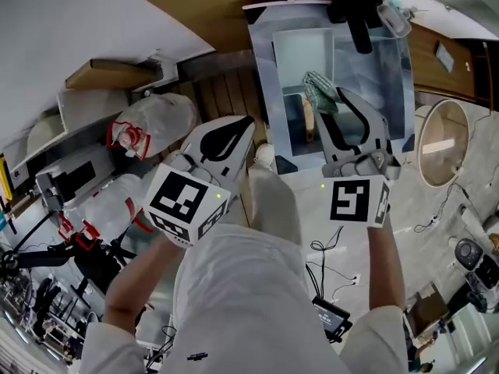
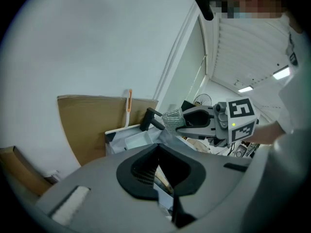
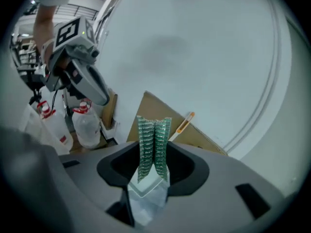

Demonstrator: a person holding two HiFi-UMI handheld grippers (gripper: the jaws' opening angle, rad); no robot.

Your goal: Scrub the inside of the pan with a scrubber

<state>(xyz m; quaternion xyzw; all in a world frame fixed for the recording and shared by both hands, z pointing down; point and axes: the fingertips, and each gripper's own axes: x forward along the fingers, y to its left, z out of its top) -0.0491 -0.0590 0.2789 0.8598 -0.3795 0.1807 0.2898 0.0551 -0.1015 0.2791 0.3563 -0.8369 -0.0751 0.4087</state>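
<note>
Scrubber point(image 1: 318, 92) of green mesh, folded double, sits pinched in the right gripper point(image 3: 154, 161), which the head view shows poised over the squarish metal pan point(image 1: 374, 80) lying ahead on a brown board point(image 1: 210, 6). The left gripper point(image 2: 156, 147) hangs alongside, jaws together on nothing. The mesh looks light, soft and springy, best gripped mid-fold. The pan looks stiff and liable to slide, so its black handle point(image 1: 360, 18) seems the place to steady it.
</note>
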